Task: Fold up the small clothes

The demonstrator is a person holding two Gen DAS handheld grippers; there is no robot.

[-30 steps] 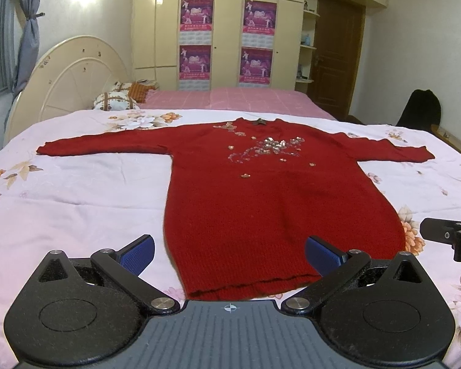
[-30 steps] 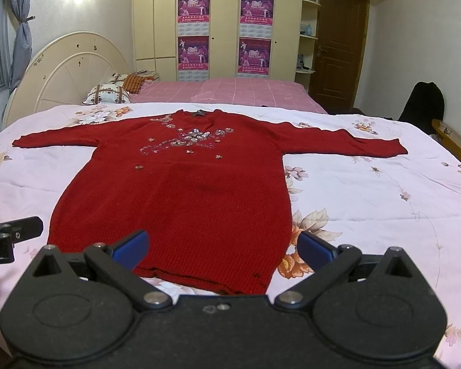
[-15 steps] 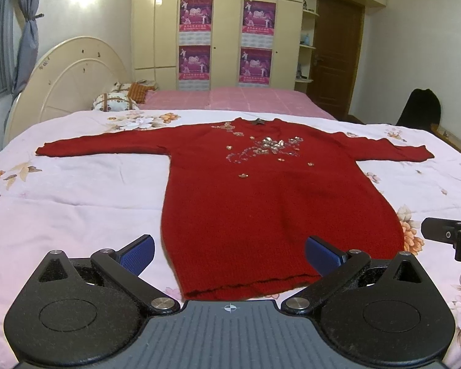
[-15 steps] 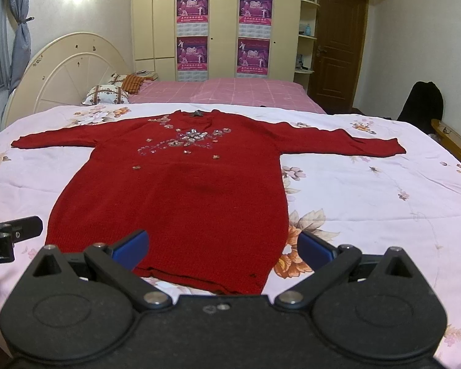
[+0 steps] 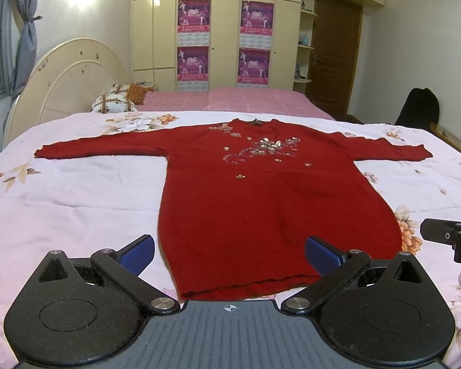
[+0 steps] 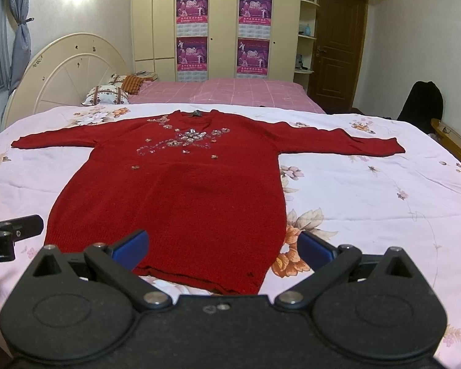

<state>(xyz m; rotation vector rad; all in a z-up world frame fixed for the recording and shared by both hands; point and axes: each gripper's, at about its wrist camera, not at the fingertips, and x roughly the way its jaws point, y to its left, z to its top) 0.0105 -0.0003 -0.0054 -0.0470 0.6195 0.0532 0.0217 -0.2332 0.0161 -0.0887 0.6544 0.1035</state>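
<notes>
A red knit sweater (image 5: 261,203) (image 6: 181,196) with sequin flowers on the chest lies flat on the bed, both sleeves spread out sideways and the hem towards me. My left gripper (image 5: 230,250) hovers open over the hem's left part, holding nothing. My right gripper (image 6: 222,246) is open above the hem's right part, also with nothing between its blue pads. The right gripper's tip (image 5: 445,235) shows at the right edge of the left wrist view. At the left edge of the right wrist view the left gripper's tip (image 6: 15,230) is visible.
The floral pink bedsheet (image 5: 76,203) (image 6: 368,196) extends wide on both sides of the sweater. Pillows (image 5: 116,103) and a cream headboard (image 5: 67,83) lie at the far left. A second pink bed (image 6: 246,90), wardrobes and a door stand behind. A dark chair (image 6: 421,101) is at the right.
The left wrist view has shifted slightly, so the sweater sits a little further left in it. Both grippers stay open above the hem.
</notes>
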